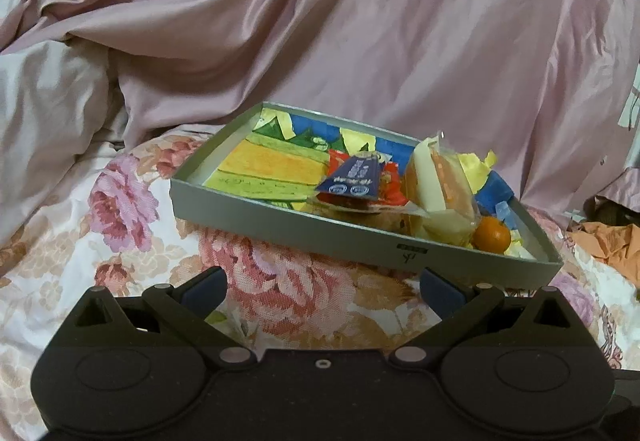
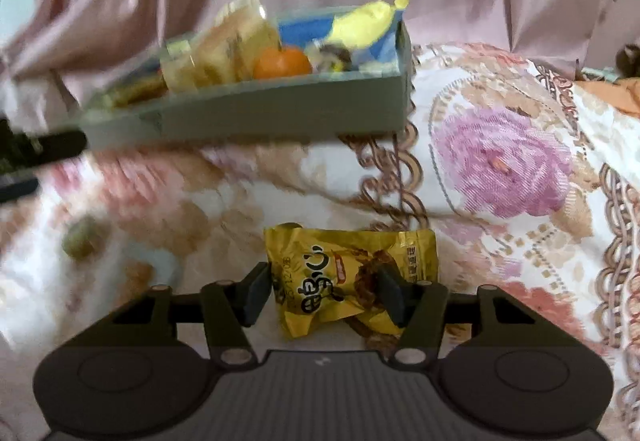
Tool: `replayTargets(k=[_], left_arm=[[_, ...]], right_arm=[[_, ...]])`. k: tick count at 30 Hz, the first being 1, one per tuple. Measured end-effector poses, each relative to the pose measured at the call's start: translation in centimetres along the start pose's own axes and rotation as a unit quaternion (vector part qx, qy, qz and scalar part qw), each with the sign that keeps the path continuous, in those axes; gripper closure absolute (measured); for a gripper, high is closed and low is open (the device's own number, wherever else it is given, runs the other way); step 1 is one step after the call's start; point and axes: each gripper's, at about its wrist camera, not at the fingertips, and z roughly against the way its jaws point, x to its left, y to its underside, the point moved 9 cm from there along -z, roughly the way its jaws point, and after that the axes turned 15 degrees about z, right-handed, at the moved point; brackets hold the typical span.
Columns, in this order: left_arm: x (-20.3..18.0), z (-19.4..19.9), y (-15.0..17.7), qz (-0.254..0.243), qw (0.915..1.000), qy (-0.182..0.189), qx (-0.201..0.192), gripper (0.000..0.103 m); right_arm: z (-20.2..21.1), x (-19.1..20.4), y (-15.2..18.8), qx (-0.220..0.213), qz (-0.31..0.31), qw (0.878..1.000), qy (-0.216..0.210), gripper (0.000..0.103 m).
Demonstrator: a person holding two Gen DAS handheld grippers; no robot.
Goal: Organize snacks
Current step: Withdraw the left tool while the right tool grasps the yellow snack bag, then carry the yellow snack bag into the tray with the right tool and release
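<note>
On the left, the left tongs (image 1: 323, 291) hang released and empty over the floral bedspread (image 1: 132, 209), just short of the near wall of the grey tray (image 1: 280, 231), where a blue sachet (image 1: 354, 179), a wrapped cake (image 1: 442, 187) and a small orange (image 1: 492, 235) already lie. To the right, the right tongs (image 2: 325, 291) straddle the yellow snack packet (image 2: 352, 277) on the bed, its long axis running across the jaws; whether they already pinch it I cannot tell. The tray lies far and left of this packet, so the right hand is nearer. Blur smears the left of the right wrist view, including a greenish lump (image 2: 82, 241) I cannot identify.
</note>
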Motion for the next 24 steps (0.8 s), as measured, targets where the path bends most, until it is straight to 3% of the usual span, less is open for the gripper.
replayTargets(k=[9, 17, 21, 24], left_arm=[[-0.6, 0.9, -1.0, -0.005, 0.9998, -0.006, -0.016, 0.001], [-1.2, 1.3, -2.4, -0.006, 0.9992, -0.007, -0.039, 0.001], [-1.3, 1.1, -2.7, -0.007, 0.999, -0.011, -0.042, 0.001], [-1.2, 1.1, -2.9, -0.008, 0.9989, -0.014, -0.043, 0.001]], right_arm=[[3.6, 1.1, -3.0, -0.106, 0.034, 0.994, 0.015, 0.041], [7.4, 1.1, -6.3, -0.229, 0.063, 0.969, 0.074, 0.04], [6.8, 0.2, -9.5, -0.268, 0.071, 0.956, 0.095, 0.04], [5.4, -0.5, -11.1, -0.274, 0.067, 0.955, 0.097, 0.04]])
